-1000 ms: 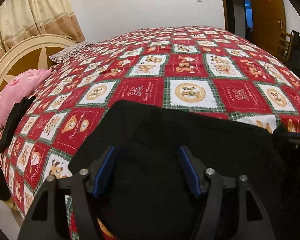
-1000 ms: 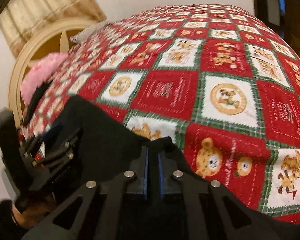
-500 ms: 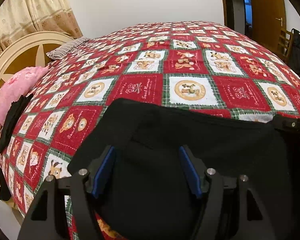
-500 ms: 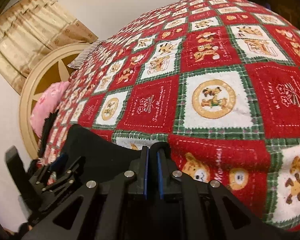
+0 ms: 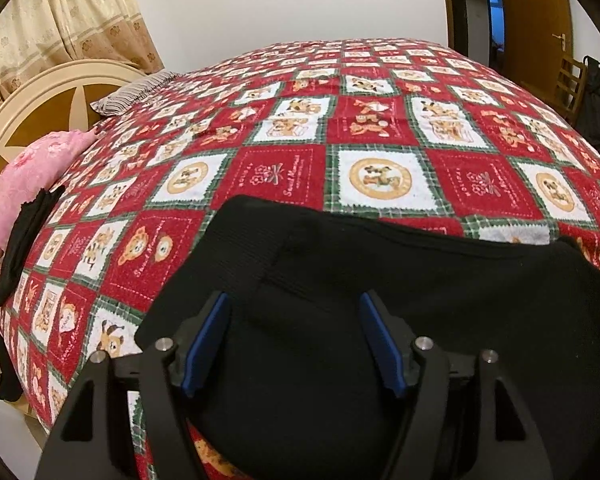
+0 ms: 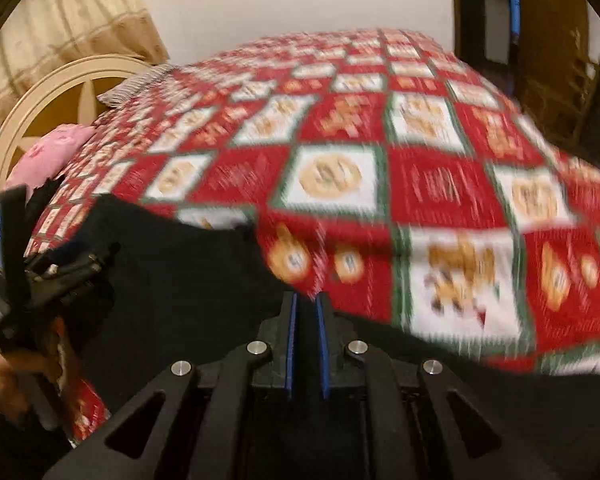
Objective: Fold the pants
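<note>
The black pants (image 5: 340,280) lie folded on the near part of the red patchwork bedspread (image 5: 380,120). My left gripper (image 5: 294,316) hovers over them with its blue pads wide apart, holding nothing. In the blurred right wrist view the pants (image 6: 172,280) spread at lower left. My right gripper (image 6: 305,300) has its pads slightly apart with a narrow gap and no cloth shows between them. The left gripper (image 6: 80,264) shows at the left edge of that view, in a hand.
A pink pillow (image 5: 32,176) with a black garment (image 5: 24,236) draped by it lies at the bed's left end against a cream headboard (image 5: 40,92). A striped pillow (image 5: 136,92) lies farther back. A door and chair (image 5: 572,80) stand at the far right.
My right gripper has let go of the pants; its pads have parted slightly and it has pulled back and swung right. The left gripper stays open over the pants.
</note>
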